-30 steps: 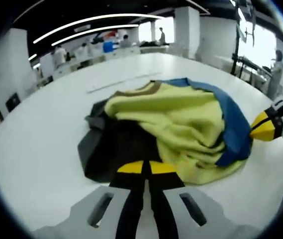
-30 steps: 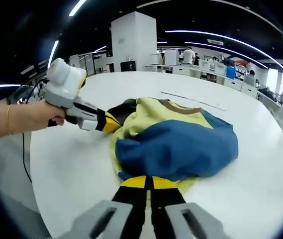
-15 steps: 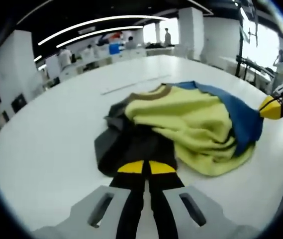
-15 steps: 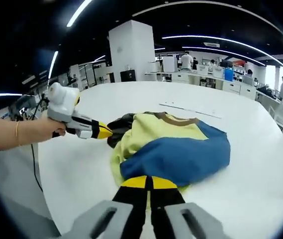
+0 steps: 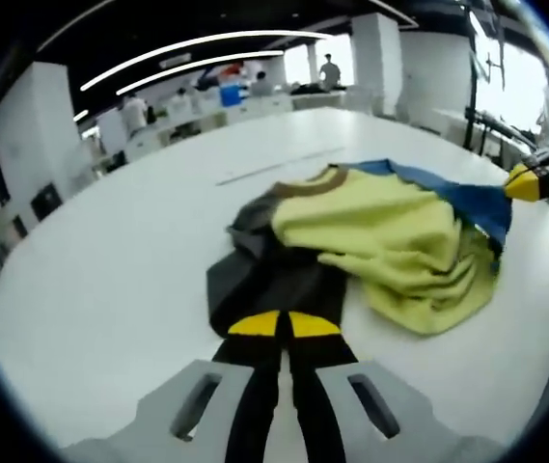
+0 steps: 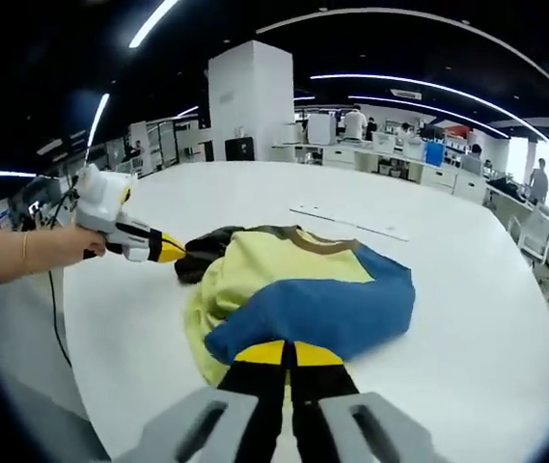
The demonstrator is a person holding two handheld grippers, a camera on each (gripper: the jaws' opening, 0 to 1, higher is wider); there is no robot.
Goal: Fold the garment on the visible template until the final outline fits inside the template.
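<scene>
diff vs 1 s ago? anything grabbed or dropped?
The left gripper and right gripper, each shut on an opposite edge of the garment, have drawn apart, pulling the bunched cloth out longer and flatter across the white table. Nothing was let go or newly grasped. The garment is still crumpled, not folded.

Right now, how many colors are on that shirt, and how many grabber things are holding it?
Garment colors: 4 (yellow-green, blue, black, brown collar)
Grippers: 2, the left gripper shut on the black part, the right gripper shut on the blue part
Total: 1 garment and 2 grippers, 3 things
</scene>
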